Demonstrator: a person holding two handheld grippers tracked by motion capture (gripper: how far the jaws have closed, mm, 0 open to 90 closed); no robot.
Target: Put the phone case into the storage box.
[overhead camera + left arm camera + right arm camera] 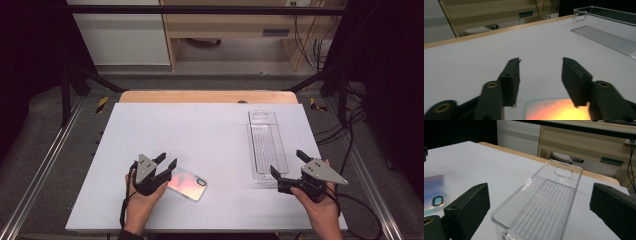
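Note:
A phone (187, 183) with an iridescent pink back lies flat near the front of the white tabletop (200, 125). My left gripper (167, 160) hovers over the phone's left end, jaws apart, nothing between them. In the left gripper view the phone (549, 110) glows orange below the left gripper (541, 60). A long, empty clear plastic tray (267, 142) lies on the right. My right gripper (286, 162) is open wide at the tray's near end. In the right gripper view the right gripper (540, 190) has a jaw on either side of the tray (549, 200), and the phone (434, 192) lies at the left.
The tabletop rests on a wooden board whose edge (207, 96) shows at the far side. Metal rails (45, 160) run along both sides of the table. Cables (345, 135) hang off to the right, and cabinets stand behind.

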